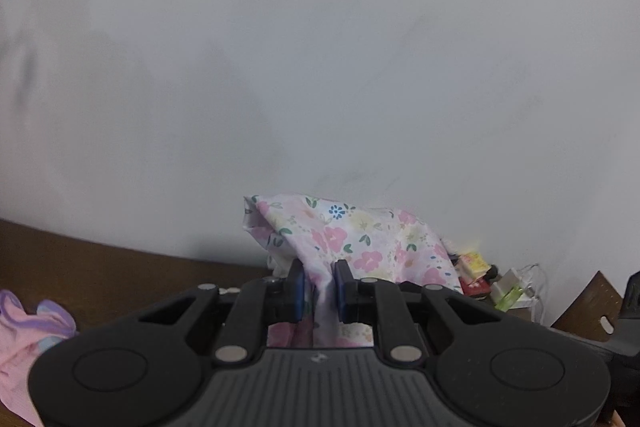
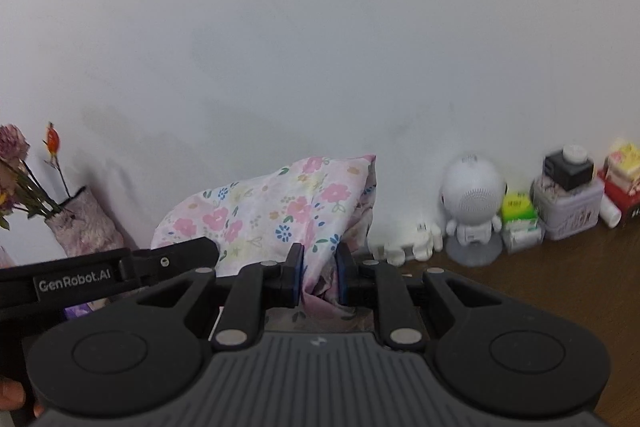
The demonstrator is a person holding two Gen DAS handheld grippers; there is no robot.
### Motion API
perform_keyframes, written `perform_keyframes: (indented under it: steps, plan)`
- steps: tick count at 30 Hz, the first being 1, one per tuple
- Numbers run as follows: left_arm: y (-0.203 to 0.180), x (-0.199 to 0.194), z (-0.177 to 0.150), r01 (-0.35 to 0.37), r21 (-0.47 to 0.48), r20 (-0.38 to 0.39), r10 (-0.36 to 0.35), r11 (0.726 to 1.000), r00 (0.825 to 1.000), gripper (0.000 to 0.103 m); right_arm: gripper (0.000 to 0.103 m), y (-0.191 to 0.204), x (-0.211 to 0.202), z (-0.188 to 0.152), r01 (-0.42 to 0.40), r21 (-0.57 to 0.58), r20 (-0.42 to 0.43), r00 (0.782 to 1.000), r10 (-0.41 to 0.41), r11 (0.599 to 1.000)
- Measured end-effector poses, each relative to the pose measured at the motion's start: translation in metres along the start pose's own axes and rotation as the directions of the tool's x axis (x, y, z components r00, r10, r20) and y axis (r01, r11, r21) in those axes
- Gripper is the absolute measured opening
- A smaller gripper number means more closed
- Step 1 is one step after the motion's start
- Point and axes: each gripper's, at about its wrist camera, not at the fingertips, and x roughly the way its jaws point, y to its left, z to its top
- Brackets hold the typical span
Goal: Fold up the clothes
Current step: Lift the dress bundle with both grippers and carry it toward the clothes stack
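A white floral garment [image 1: 360, 235] with pink and blue flowers is held up in the air in front of a white wall. My left gripper [image 1: 319, 287] is shut on a bunched edge of it. My right gripper [image 2: 319, 277] is shut on another edge of the same garment [image 2: 276, 211], which stands up between the two grips. The left gripper's black body [image 2: 120, 267] shows at the left of the right wrist view, close beside the right gripper. The lower part of the garment is hidden behind the gripper bodies.
A brown wooden table [image 2: 580, 267] runs along the wall. On it stand a white robot figurine [image 2: 472, 203], small boxes and tins [image 2: 568, 199], and a vase of dried flowers [image 2: 80, 223]. A pink garment [image 1: 28, 339] lies at the left.
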Motion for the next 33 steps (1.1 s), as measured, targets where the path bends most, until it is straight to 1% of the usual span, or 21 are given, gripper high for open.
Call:
perform_keyframes:
  steps: [1,4,11,17,25,28,30,33]
  plan:
    - [0.001,0.008,0.000,-0.006,-0.001,-0.008,0.006,1.000,1.000,0.014,0.016,-0.003,0.005,-0.003,0.000,0.002,-0.006,1.000,0.000,1.000]
    - [-0.002,0.049,0.006,-0.018,-0.005,-0.028,0.018,1.000,0.999,0.014,0.016,-0.009,0.016,-0.009,0.004,0.015,-0.025,1.000,-0.003,1.000]
    - [-0.005,0.087,-0.002,-0.044,-0.001,-0.061,0.044,0.999,0.997,0.014,0.016,-0.026,0.039,-0.019,-0.028,0.064,-0.053,0.998,0.031,0.998]
    - [-0.014,0.126,-0.011,-0.062,0.009,-0.092,0.063,0.998,0.994,0.014,0.016,-0.036,0.064,-0.023,-0.022,0.075,-0.081,0.996,0.029,0.997]
    - [0.004,0.149,-0.026,-0.082,0.007,-0.134,0.082,0.997,0.988,0.014,0.016,-0.045,0.089,-0.032,-0.020,0.084,-0.117,0.993,0.030,0.996]
    - [0.010,0.153,-0.029,-0.085,0.011,-0.142,0.085,0.996,0.986,0.014,0.016,-0.049,0.097,-0.036,-0.020,0.083,-0.127,0.991,0.031,0.996]
    - [0.021,0.146,-0.027,-0.087,0.001,-0.145,0.086,0.996,0.986,0.015,0.016,-0.053,0.101,-0.039,-0.025,0.086,-0.130,0.991,0.036,0.996]
    - [0.024,0.151,-0.030,-0.084,-0.003,-0.148,0.083,0.996,0.985,0.015,0.016,-0.058,0.103,-0.042,-0.033,0.097,-0.131,0.990,0.046,0.995]
